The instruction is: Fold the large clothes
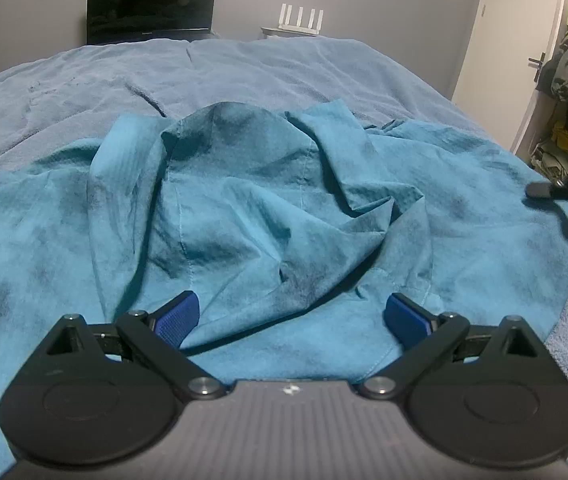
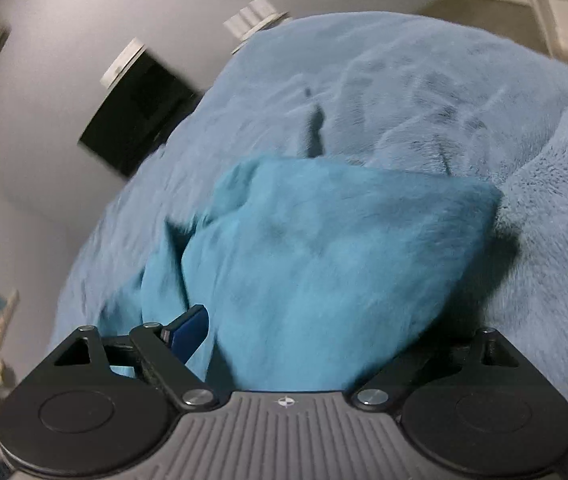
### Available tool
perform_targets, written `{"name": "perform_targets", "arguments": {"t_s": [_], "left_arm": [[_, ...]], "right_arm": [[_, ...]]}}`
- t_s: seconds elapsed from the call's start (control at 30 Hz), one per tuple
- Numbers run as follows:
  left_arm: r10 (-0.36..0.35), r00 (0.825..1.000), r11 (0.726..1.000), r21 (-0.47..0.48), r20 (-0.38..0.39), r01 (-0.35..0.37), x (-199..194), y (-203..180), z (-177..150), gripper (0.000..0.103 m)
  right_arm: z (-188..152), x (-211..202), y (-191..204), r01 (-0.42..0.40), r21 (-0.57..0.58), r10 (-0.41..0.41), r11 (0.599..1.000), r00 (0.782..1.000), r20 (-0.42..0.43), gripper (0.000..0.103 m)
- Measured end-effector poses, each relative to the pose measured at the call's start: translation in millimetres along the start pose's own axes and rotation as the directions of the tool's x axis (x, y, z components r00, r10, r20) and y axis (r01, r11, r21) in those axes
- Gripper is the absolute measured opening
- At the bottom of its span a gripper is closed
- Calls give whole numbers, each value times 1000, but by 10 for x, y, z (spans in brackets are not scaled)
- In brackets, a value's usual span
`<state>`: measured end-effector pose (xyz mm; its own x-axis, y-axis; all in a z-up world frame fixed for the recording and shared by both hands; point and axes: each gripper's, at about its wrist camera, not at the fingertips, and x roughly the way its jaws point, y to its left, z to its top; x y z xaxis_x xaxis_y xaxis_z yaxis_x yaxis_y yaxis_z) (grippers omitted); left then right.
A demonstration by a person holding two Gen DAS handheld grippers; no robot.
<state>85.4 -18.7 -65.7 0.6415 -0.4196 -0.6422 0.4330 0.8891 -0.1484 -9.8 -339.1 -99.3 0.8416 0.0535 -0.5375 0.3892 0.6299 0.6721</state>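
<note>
Where teal garment (image 2: pixel 324 264) bunches, right claw (image 2: pixel 304 320) half hidden, blurred

A crumpled garment (image 1: pixel 267 208) lies on the bed cover (image 1: pixel 243 72), filling the middle and lower frame of the left wrist view. Behind the bed, a monitor (image 1: pixel 151 2) stands upper left, a router (image 1: pixel 302 20) upper centre, and a door (image 1: pixel 512 48) at the right edge.

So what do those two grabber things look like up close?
Both match. The left gripper has black jointed arms, round black discs, silver bolts, a ribbed grey body with a small white mark, and bright blue ridged pads. The right gripper looks the same; only one blue pad shows.
</note>
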Motion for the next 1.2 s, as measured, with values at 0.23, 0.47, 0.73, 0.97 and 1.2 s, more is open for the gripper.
{"name": "perform_targets", "arguments": {"t_s": [0.23,0.47,0.73,0.97,1.2], "left_arm": [[8,999,1000,16,-31,-7,42,-26,2,100],[19,998,999,31,-52,-17,80,-23,-29,100],[60,997,993,100,-38,-56,131,-152,-112,100],[19,1000,999,-37,3,-19,-499,487,312,100],[275,950,920,-328,145,-217,-1557,1703,520,100]], "right_arm": [[-80,-220,245,-49,-189,81,981,983,165,22],[-621,-566,1439,-101,-702,294,705,942,160,18],[-938,-400,2100,-181,-783,322,595,946,26,17],[-1300,-539,2587,-208,-834,348,511,937,-20,17],[-1928,-437,3236,-236,-903,343,358,933,-107,17]]}}
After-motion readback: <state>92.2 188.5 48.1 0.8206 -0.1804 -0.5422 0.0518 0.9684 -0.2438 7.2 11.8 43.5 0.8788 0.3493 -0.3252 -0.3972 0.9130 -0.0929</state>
